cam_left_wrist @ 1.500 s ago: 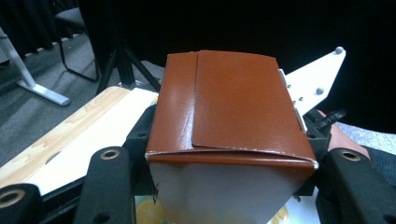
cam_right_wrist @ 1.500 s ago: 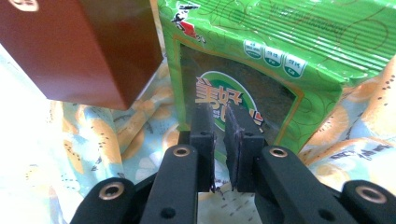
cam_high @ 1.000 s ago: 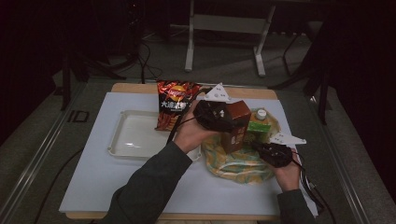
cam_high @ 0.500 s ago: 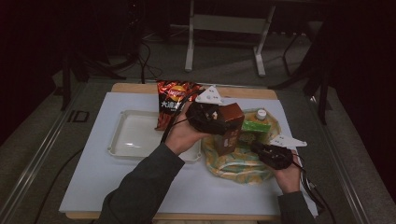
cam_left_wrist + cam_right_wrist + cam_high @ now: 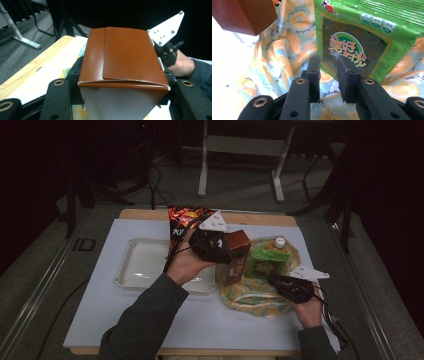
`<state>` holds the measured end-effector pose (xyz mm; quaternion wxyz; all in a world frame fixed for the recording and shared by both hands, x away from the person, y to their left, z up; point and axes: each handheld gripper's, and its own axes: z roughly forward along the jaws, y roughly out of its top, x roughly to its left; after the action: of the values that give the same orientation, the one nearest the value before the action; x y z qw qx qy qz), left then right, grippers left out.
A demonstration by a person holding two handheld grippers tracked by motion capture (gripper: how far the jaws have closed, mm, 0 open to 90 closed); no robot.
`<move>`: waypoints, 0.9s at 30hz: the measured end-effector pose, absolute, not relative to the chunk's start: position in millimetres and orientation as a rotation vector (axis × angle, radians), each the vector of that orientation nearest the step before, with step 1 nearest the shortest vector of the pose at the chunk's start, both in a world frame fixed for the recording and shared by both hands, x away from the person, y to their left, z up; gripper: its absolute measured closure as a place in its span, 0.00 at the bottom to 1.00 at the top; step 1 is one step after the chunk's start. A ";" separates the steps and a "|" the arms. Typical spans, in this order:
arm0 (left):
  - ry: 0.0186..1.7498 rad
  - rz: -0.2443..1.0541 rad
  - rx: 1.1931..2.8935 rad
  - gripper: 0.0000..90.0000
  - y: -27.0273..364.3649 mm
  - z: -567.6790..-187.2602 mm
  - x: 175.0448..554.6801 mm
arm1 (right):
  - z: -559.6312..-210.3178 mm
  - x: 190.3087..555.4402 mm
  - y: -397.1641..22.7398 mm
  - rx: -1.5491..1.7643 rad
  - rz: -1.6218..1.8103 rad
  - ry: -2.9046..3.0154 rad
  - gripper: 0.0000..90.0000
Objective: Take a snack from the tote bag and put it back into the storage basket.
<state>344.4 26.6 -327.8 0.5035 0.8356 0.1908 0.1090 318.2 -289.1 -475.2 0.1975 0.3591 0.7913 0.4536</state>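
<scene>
Presently the left gripper [image 5: 226,251] is clamped on the brown carton [image 5: 125,60], one jaw against each side wall, carton held above the fruit-print cloth [image 5: 284,50]; the right gripper [image 5: 328,75] has its jaws slightly apart with nothing between them, the green packet [image 5: 362,32] just ahead of their tips.

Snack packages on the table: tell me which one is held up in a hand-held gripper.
The brown box, clamped in the left hand-held gripper. The green packet lies on the fruit-print cloth, and the red chip bag lies behind the tray.
</scene>
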 end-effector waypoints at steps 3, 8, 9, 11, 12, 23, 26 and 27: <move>0.463 0.268 2.019 0.47 29.3 -328.3 344.9 | -475.0 317.7 -289.2 1.004 1.271 2.216 0.80; 0.472 0.279 2.023 0.47 37.8 -328.7 344.9 | -475.2 317.4 -289.5 0.999 1.278 2.215 0.80; 0.472 0.279 2.023 0.47 37.8 -328.7 344.9 | -475.2 317.4 -289.5 0.999 1.278 2.215 0.80; 0.479 0.286 2.025 0.47 42.6 -329.6 345.4 | -475.1 317.2 -289.6 0.996 1.279 2.216 0.80; 0.479 0.286 2.025 0.47 42.6 -329.6 345.4 | -475.1 317.2 -289.6 0.996 1.279 2.216 0.80; 0.516 0.314 2.043 0.47 61.0 -332.8 348.4 | -475.3 317.8 -291.0 1.000 1.288 2.221 0.80; 0.527 0.322 2.046 0.47 65.8 -334.5 349.4 | -475.2 317.9 -291.5 1.003 1.289 2.216 0.80; 0.532 0.325 2.049 0.47 67.2 -335.1 349.8 | -475.3 317.9 -291.7 1.002 1.290 2.216 0.80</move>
<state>349.8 67.2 -335.1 0.4792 0.8397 0.2179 0.1332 317.9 -291.7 -475.3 0.1932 0.3571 0.7897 0.4599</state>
